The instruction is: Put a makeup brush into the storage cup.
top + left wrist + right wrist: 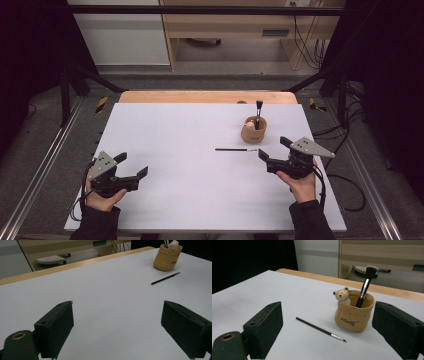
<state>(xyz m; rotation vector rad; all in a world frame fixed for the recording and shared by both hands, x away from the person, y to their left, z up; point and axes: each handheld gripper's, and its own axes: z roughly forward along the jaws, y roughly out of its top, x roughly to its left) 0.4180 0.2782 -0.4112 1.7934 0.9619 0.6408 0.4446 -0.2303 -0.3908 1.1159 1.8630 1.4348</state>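
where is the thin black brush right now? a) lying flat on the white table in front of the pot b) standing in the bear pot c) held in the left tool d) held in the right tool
a: the thin black brush lies flat on the white table, just in front of the bear pot, apart from both tools.

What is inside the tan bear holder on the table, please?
Inside the tan bear holder stands one makeup brush, leaning, with its dark bristles up. Its lower handle is hidden by the holder's wall, and so is the bottom of the holder, so anything else lying there cannot be seen.
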